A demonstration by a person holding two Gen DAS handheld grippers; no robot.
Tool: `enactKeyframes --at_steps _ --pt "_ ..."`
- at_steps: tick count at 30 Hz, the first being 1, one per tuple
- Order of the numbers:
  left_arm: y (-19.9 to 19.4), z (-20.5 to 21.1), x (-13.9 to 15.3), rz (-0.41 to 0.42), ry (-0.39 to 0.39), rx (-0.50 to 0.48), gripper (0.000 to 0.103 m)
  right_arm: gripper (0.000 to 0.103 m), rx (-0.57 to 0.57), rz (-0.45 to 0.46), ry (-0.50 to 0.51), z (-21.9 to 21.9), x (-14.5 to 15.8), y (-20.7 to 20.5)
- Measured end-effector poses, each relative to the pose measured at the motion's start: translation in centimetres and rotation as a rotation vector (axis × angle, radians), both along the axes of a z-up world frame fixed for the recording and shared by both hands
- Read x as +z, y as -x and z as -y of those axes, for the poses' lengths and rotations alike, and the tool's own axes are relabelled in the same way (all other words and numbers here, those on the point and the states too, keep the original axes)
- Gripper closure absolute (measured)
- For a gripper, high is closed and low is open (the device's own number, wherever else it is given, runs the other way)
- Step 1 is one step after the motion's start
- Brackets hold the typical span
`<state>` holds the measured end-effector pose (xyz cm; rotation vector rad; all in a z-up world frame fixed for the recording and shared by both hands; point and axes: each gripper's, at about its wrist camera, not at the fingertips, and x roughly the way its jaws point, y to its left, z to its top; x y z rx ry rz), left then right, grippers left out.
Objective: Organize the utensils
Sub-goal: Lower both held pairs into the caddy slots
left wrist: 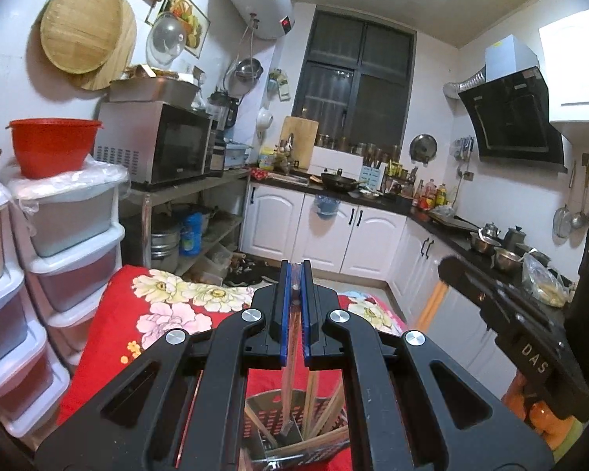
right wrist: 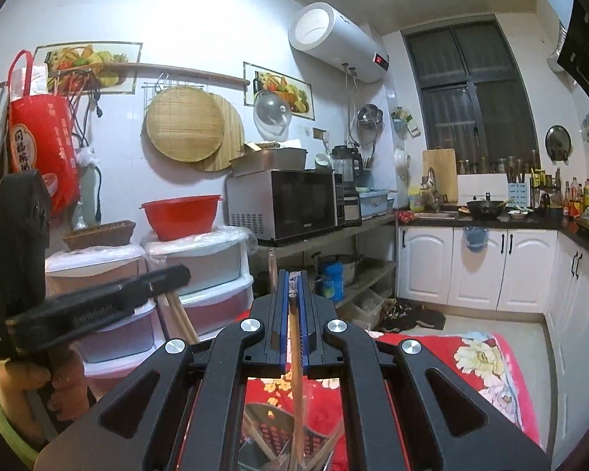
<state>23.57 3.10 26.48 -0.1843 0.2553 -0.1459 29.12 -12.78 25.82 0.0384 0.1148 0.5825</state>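
A wooden chopstick [left wrist: 292, 327] is clamped between the closed blue pads of the left gripper [left wrist: 294, 271], its lower end reaching into the perforated metal utensil holder [left wrist: 263, 416] below, where more chopsticks [left wrist: 328, 404] are stood. The right gripper [right wrist: 293, 276] is likewise closed on another chopstick [right wrist: 296, 353] above the same holder, which is set on a red floral cloth [left wrist: 169, 306].

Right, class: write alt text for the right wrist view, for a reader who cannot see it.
The right gripper is shut on a wooden chopstick above a perforated metal utensil holder on a red floral cloth. Behind is a cluttered kitchen.
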Motion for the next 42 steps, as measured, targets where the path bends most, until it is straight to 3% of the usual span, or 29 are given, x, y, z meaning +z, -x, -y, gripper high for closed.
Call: enactKeyframes --at_steps 7,30,42 --pt "-1.1 0.3 -2.1 -0.028 -0.012 -0.008 0.102 0.098 -0.003 -0.02 0.017 -1.0 -1.2 -1.4" --pt "-4.9 0.9 -9.5 -0.199 -0.008 -0.051 0.102 0.098 -0.016 -0.186 0.081 -2.9 -9.5 -5.4" --pt "-4.8 0.7 -10.8 -0.233 0.0 -0.046 0.102 0.098 -0.009 -0.257 0.084 -2.8 -11.7 -5.5"
